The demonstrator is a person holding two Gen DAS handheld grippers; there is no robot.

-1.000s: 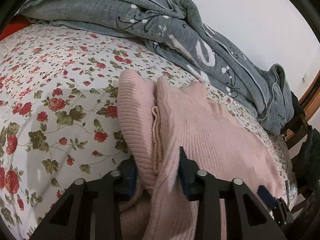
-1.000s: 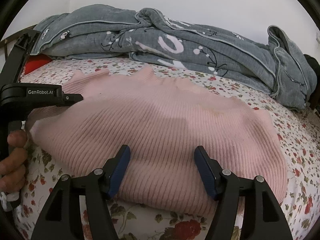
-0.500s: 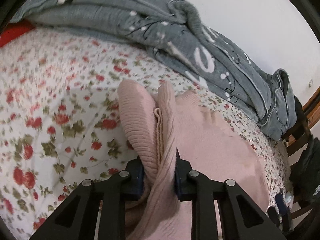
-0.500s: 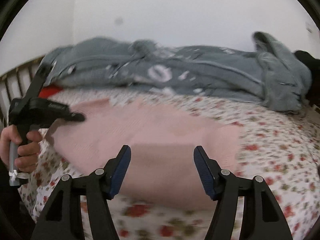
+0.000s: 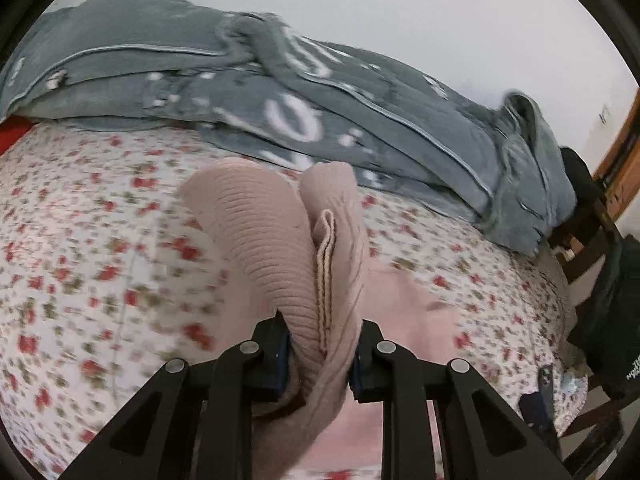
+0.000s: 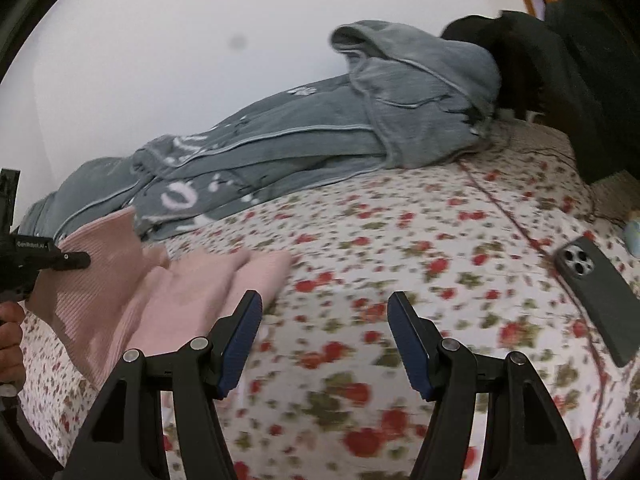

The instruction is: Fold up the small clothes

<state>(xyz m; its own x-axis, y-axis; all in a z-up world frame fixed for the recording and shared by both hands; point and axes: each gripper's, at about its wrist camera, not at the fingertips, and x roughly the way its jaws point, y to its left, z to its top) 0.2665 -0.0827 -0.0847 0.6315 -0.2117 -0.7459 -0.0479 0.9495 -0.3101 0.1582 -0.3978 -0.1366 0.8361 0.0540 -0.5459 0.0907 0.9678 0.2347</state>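
While your left gripper [image 5: 320, 354] pinches a bunched fold of the pink sweater [image 5: 276, 248], raised off the floral bedsheet [image 5: 92, 240], the thick knit could slip free if you tug faster. Your right gripper [image 6: 325, 338] stands about half open and empty over bare sheet, the sweater now off to its left. A second ago it faced the flat sweater; the left jaws were wider. Beyond lies the grey quilt [image 6: 304, 136].
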